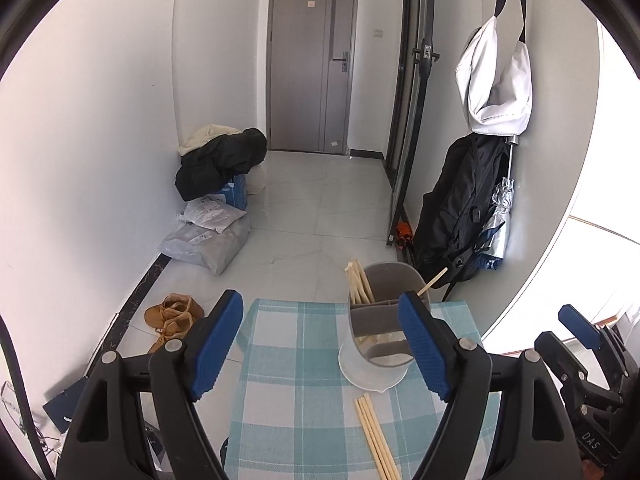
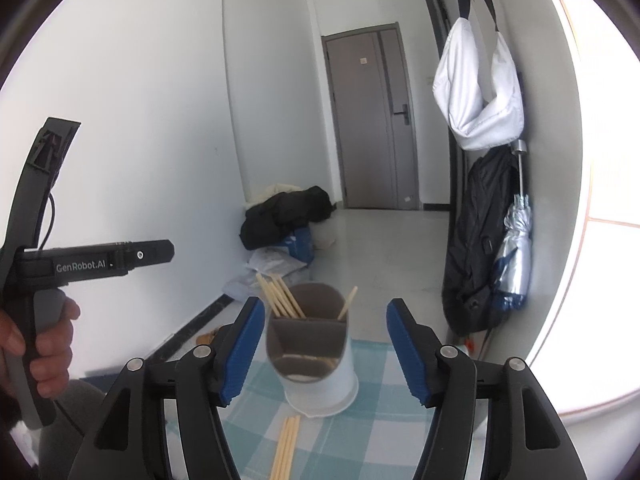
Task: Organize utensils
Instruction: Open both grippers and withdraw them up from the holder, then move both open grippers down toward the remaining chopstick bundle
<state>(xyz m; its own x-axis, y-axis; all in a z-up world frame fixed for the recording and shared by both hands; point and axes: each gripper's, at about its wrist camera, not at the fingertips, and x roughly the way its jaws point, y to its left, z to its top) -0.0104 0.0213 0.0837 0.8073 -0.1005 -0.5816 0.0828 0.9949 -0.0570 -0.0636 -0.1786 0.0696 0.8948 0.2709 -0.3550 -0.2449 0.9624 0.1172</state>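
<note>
A grey divided utensil holder [image 1: 380, 320] in a white base stands on the blue checked tablecloth [image 1: 288, 360]. Several wooden chopsticks [image 1: 358, 284] stand in its left compartment, and a single stick [image 1: 432, 280] leans in the right one. More loose chopsticks [image 1: 376, 436] lie on the cloth in front of it. My left gripper [image 1: 320, 304] is open and empty, its right finger [image 1: 424, 344] in front of the holder's right side. My right gripper [image 2: 325, 312] is open too, and the holder [image 2: 316, 356] shows between its fingers, farther off. Below it lie the loose chopsticks [image 2: 286, 448].
A hand [image 2: 44, 352] holds the left gripper's handle at the left edge. On the floor are brown shoes [image 1: 172, 316], grey parcels [image 1: 208, 236] and a black coat pile [image 1: 220, 160]. A backpack [image 1: 460, 208], an umbrella [image 1: 500, 208] and a white bag [image 1: 496, 80] are against the right wall.
</note>
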